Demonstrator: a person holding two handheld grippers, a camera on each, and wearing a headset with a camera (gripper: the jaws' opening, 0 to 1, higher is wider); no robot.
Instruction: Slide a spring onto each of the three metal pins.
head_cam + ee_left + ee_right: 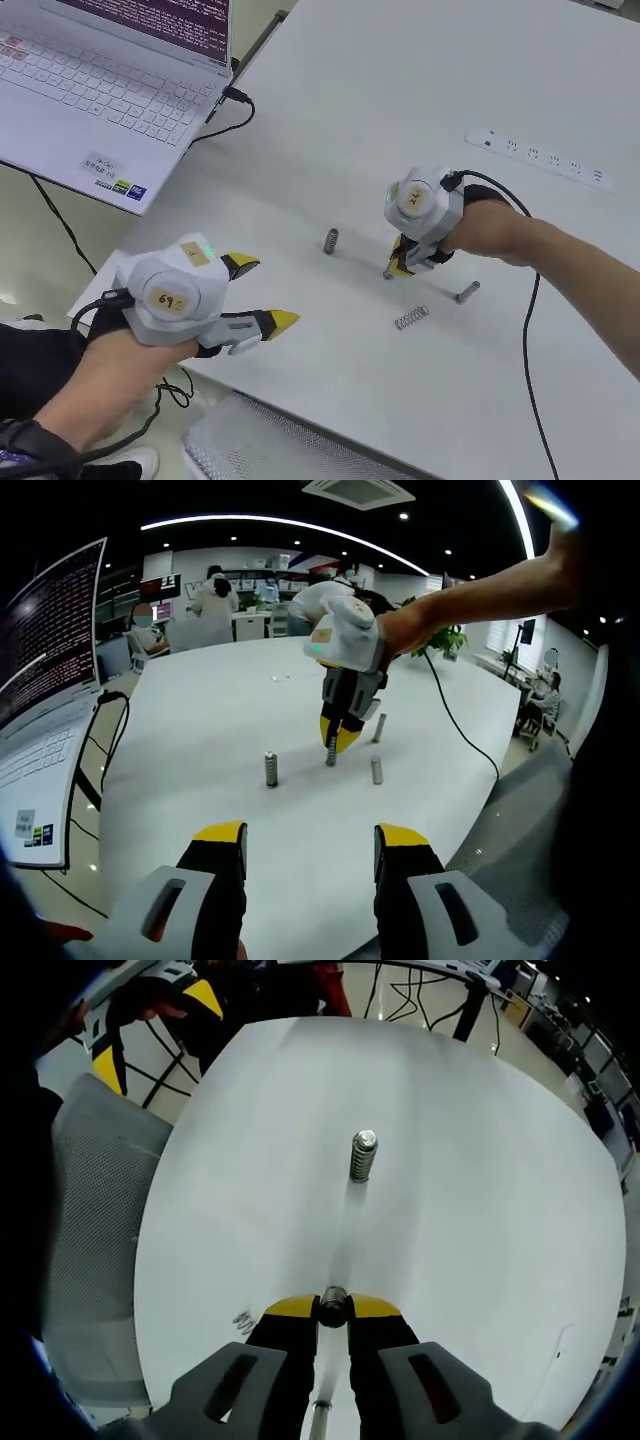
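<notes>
Right gripper [402, 264] is clamped on one metal pin [333, 1305], left gripper [268, 292] held apart; a sprung pin [330, 241] at its nine o'clock is judged done, while a loose spring [411, 317] at six and bare pin [467, 292] at four are left.

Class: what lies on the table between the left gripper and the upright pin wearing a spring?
Nothing: bare table between left gripper and sprung pin, as the head view shows.

label [170, 300] on left gripper [264, 291] | reads 69 | laptop stickers [115, 176] illegible
</notes>
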